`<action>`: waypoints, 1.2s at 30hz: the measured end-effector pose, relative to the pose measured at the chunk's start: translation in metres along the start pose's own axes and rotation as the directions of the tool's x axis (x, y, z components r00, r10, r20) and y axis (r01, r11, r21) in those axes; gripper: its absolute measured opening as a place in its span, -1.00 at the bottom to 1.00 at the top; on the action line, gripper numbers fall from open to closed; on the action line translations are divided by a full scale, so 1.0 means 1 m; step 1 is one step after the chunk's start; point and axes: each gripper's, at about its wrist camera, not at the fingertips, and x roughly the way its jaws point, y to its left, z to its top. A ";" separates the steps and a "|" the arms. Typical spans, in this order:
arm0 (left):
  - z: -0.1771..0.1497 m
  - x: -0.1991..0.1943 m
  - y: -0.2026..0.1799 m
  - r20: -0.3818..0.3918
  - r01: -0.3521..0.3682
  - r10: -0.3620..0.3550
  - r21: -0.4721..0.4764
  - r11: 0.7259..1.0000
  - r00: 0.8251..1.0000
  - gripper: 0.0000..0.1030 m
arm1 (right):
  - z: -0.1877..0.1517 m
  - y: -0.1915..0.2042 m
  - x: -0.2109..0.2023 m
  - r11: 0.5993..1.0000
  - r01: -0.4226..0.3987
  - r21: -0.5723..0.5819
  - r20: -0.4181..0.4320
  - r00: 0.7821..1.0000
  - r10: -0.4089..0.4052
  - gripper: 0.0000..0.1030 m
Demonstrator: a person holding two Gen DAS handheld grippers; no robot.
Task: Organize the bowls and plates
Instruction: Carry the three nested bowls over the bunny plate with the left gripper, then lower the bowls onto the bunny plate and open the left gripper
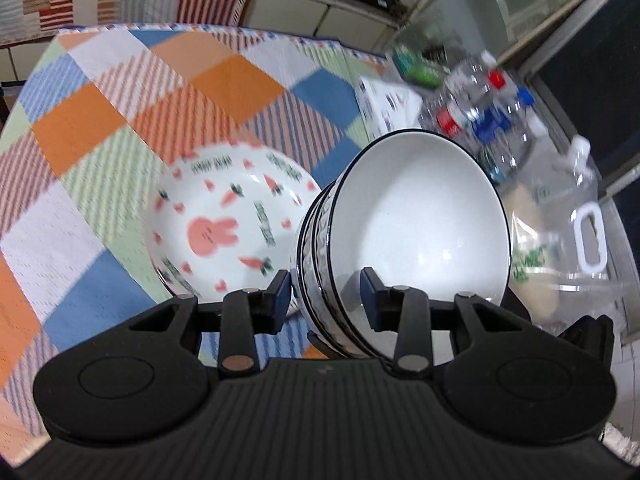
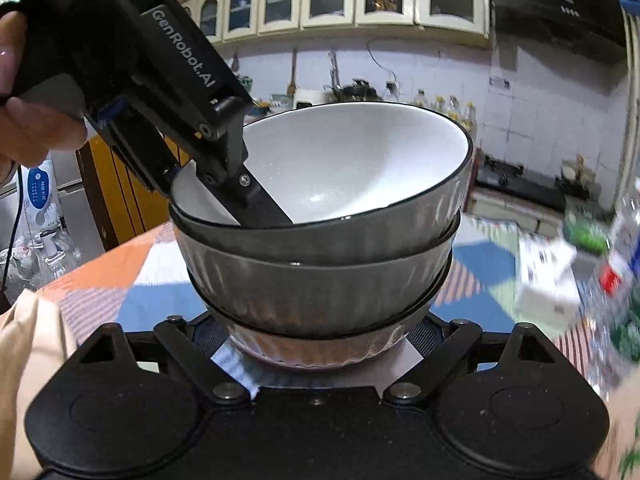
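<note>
A: Where was the stack of bowls?

B: Off the checked tablecloth, held up between the two tools. Three nested bowls, white inside with dark rims and ribbed grey outsides, sitting slightly askew on one another.

A: And the left gripper?

B: Narrow, and clamped on the stack's rim. One finger lay inside the top bowl against the white wall, the other sat outside. From the right wrist view a hand was wrapped around its handle at the upper left.

A: The right gripper?

B: Its fingers stood on either side of the bottom bowl's base, close against it, with the stack directly in front of the camera. They looked pressed to the ribbed wall, though the fingertips themselves were hidden behind the bowl.

A: Anything else on the table?

B: A plate printed with a pink rabbit and carrots lay flat toward the near edge, just beside the lifted bowls in the left view. Toward the far right corner were clear plastic bottles with red and blue caps and a white box, all blurred.
</note>
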 end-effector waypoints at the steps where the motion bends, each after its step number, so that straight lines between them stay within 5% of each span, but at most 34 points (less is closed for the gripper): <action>1: 0.003 -0.002 0.004 0.016 -0.002 0.002 -0.008 1.000 1.000 -0.31 | 0.005 -0.001 0.005 1.000 -0.008 -0.007 0.006 1.000 0.008 0.82; 8: 0.022 0.006 0.030 0.076 -0.052 0.054 -0.033 0.998 0.996 -0.30 | 0.023 -0.003 0.046 0.997 -0.038 -0.062 0.002 0.999 0.038 0.82; 20: 0.028 0.049 0.081 0.037 -0.066 0.070 -0.115 0.991 0.997 -0.30 | 0.014 0.001 0.101 0.992 -0.097 -0.081 -0.075 0.993 0.091 0.81; 36: 0.024 0.087 0.098 0.011 -0.085 0.087 -0.143 0.986 0.996 -0.31 | -0.005 -0.001 0.125 0.995 -0.086 -0.053 -0.144 0.987 0.077 0.81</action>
